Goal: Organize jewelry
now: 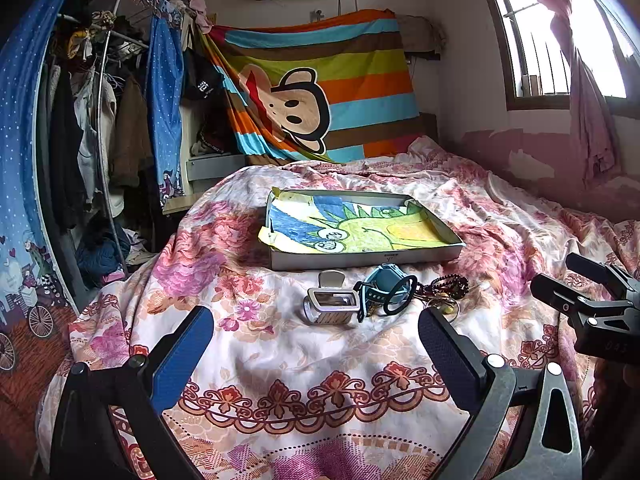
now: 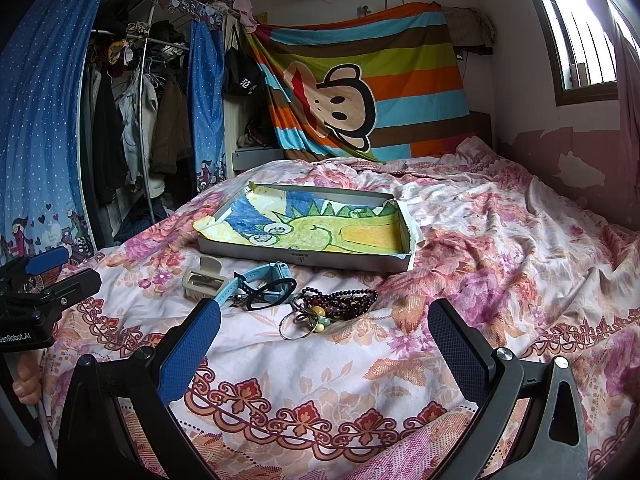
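A shallow grey tray [image 1: 360,259] [image 2: 304,257] lined with a crayon drawing lies on the floral bedspread. In front of it lies a cluster: a beige hair claw clip [image 1: 331,306] [image 2: 204,278], a blue watch [image 1: 386,280] [image 2: 256,276], a black ring-shaped hair tie [image 1: 400,295] [image 2: 269,295], dark red bead bracelets [image 1: 446,286] [image 2: 344,298] and metal rings with beads [image 2: 308,322]. My left gripper [image 1: 316,340] is open and empty, just short of the clip. My right gripper [image 2: 324,334] is open and empty, just short of the bracelets.
The floral bedspread [image 1: 320,380] [image 2: 500,240] covers the bed. A clothes rack with blue curtains [image 1: 92,120] [image 2: 132,120] stands at the left beyond the bed's edge. A striped cartoon sheet [image 1: 320,92] hangs at the back. A window [image 1: 560,32] is at the right.
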### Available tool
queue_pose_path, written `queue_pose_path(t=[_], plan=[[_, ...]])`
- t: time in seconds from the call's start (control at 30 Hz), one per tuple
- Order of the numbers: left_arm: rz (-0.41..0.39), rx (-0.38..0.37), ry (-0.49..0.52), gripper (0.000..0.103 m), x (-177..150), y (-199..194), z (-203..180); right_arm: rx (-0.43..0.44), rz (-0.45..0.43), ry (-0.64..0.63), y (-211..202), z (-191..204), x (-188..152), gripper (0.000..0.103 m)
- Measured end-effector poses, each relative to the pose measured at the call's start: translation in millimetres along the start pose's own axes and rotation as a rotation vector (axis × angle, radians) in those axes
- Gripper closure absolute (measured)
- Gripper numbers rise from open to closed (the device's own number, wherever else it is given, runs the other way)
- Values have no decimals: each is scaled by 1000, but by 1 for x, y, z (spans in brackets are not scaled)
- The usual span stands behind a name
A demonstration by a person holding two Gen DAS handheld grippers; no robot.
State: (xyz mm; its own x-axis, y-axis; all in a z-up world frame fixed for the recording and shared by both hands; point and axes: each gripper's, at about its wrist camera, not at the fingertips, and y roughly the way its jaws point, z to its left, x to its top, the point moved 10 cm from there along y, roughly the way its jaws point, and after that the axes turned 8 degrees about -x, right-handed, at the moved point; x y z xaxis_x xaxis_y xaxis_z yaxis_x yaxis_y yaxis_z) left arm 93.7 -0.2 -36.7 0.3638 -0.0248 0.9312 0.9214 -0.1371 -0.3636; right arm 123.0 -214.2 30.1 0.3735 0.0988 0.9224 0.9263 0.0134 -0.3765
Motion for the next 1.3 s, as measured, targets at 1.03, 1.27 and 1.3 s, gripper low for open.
queue_pose_path(t=[1.03, 1.27, 1.3], plan=[[5, 3, -1, 0, -5, 1, -8, 6, 35, -1, 5, 3, -8, 1], [18, 12, -2, 0, -11, 5, -2, 18, 70, 5, 11, 4, -12, 1], [29, 16, -3, 0, -13, 8, 0, 39, 89, 5, 14, 6, -13, 1]])
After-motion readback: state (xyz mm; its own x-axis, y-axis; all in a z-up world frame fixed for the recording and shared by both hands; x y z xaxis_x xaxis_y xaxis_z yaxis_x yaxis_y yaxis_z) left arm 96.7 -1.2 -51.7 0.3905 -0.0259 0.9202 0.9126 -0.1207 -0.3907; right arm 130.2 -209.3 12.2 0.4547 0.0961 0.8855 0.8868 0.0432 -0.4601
